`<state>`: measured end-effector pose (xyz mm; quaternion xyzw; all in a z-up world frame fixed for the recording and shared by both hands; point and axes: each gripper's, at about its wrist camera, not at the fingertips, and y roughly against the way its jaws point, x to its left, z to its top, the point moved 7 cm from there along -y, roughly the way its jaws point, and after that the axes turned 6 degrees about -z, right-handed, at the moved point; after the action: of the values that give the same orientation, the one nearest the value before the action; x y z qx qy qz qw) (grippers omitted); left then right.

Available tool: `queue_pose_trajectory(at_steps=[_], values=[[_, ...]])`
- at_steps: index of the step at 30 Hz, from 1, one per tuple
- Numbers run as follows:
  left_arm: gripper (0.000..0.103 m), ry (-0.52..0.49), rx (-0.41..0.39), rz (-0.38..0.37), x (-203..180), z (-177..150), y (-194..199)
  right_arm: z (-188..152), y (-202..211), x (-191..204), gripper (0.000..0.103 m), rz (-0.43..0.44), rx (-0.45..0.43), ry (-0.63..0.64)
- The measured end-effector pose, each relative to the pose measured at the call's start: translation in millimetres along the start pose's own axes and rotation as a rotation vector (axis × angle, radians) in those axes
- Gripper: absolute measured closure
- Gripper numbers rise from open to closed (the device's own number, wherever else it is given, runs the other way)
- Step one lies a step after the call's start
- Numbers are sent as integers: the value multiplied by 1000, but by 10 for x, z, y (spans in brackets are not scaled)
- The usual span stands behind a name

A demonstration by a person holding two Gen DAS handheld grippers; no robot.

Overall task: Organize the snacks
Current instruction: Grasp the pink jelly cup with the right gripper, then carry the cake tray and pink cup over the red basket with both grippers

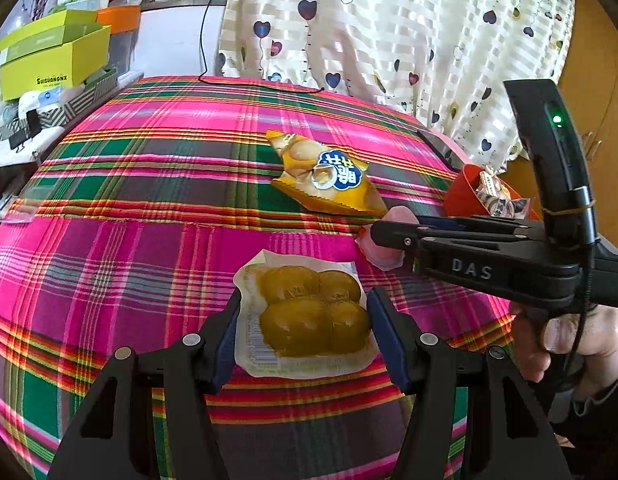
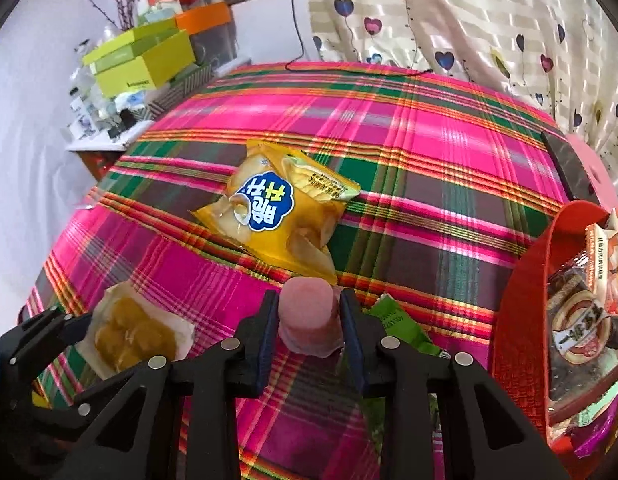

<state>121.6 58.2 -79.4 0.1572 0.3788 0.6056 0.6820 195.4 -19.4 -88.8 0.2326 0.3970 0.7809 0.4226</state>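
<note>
Pink jelly cup (image 2: 307, 316), light and squishy, pinched at its sides in right gripper (image 2: 309, 320), basket (image 2: 521, 280) at three o'clock; left gripper (image 1: 305, 316) wide apart around slippery yellow pack (image 1: 309, 316).

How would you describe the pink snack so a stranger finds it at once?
On the plaid tablecloth, look left of the red basket, just below the yellow chip bag. There the right tongs clasp the pink snack: the only round, plain pink piece.
</note>
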Motion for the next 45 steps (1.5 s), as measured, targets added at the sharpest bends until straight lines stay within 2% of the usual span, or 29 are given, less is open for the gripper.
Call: queue_pose_trajectory(at_steps=[5, 18, 35, 45], values=[[43, 10, -9, 0, 35, -1, 38, 8, -5, 39, 79, -14, -15, 8], [43, 27, -63, 33, 36, 71, 299, -25, 460, 244, 79, 96, -109, 48], [43, -39, -111, 19, -532, 177, 537, -273, 1307, -92, 79, 90, -229, -5], [43, -68, -117, -7, -778, 198, 574, -389, 1538, -251, 79, 78, -264, -26]])
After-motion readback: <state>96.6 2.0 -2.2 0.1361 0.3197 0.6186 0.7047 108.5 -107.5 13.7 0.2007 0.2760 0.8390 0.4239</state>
